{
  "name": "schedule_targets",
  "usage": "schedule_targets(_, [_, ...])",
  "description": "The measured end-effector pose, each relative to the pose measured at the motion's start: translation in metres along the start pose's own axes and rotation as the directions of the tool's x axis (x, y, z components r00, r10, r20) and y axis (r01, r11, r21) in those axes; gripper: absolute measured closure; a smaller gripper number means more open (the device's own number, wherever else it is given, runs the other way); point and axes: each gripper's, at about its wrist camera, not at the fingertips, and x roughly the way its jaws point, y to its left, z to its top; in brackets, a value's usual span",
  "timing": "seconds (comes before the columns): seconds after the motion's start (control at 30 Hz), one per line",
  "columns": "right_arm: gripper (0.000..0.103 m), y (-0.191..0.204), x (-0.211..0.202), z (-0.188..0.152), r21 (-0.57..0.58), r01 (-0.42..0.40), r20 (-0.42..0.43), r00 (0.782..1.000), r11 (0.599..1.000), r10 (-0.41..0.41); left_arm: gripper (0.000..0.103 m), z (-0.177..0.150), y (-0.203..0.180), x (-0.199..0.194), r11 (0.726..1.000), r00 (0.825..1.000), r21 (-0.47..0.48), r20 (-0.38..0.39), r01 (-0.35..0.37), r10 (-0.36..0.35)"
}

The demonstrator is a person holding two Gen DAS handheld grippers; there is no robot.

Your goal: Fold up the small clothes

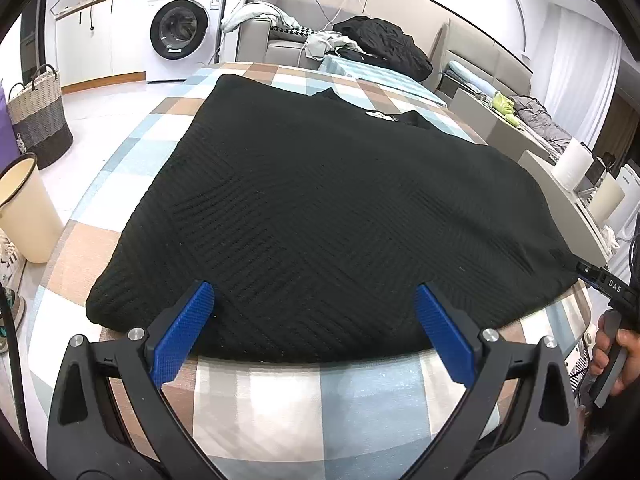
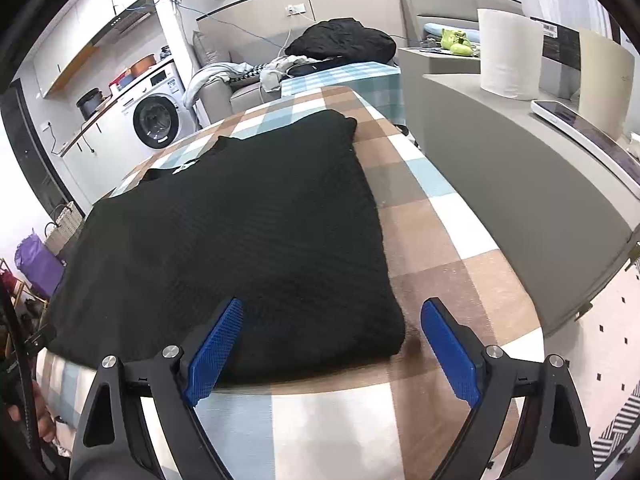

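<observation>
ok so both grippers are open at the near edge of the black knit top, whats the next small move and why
Probably lower both grippers onto the near hem and close. The black knit top lies flat on the checked tablecloth, neckline at the far end. The left gripper and right gripper both stand open with nothing pinched, the right at the near right corner, so gripping the hem would let it fold away toward the neckline.

Checked tablecloth (image 1: 280,400) on the table. Behind: washing machine (image 1: 182,32), grey sofa (image 1: 256,40) with a black heap (image 1: 384,44) on it. Woven basket (image 1: 38,116) and cream bin (image 1: 24,208) on the floor, paper roll (image 2: 510,54) on the side counter.
</observation>
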Motion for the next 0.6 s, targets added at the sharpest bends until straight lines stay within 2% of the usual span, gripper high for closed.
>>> schedule_targets(0.23, [0.011,0.008,0.005,-0.002,-0.028,-0.018,-0.003,1.000,0.999,0.018,0.003,0.001,-0.002,0.000,1.000,1.000,0.014,-0.005,-0.014,0.014])
schedule_targets(0.3, [0.014,0.010,0.006,-0.003,-0.030,-0.016,-0.002,1.000,0.999,0.016,0.003,0.001,-0.002,0.000,1.000,1.000,0.013,-0.006,-0.018,0.018])
schedule_targets(0.37, [0.026,0.011,0.007,-0.004,-0.047,0.011,0.009,1.000,0.999,-0.010,0.003,0.000,-0.003,-0.001,1.000,1.000,0.012,-0.006,-0.021,0.021])
schedule_targets(0.43, [0.053,0.011,0.007,-0.005,-0.073,0.052,0.018,0.999,0.996,-0.051,0.003,0.000,-0.002,-0.001,1.000,1.000,0.015,-0.008,-0.023,0.023])
schedule_targets(0.5, [0.070,0.008,0.006,-0.005,-0.077,0.089,0.035,0.996,0.993,-0.087,0.003,-0.002,-0.001,-0.002,1.000,1.000,0.011,-0.008,-0.029,0.029])
schedule_targets(0.6, [0.072,-0.007,0.005,-0.003,-0.012,0.063,0.028,0.998,0.998,-0.063,0.003,-0.005,0.000,-0.006,0.999,0.999,0.007,-0.006,-0.041,0.041])
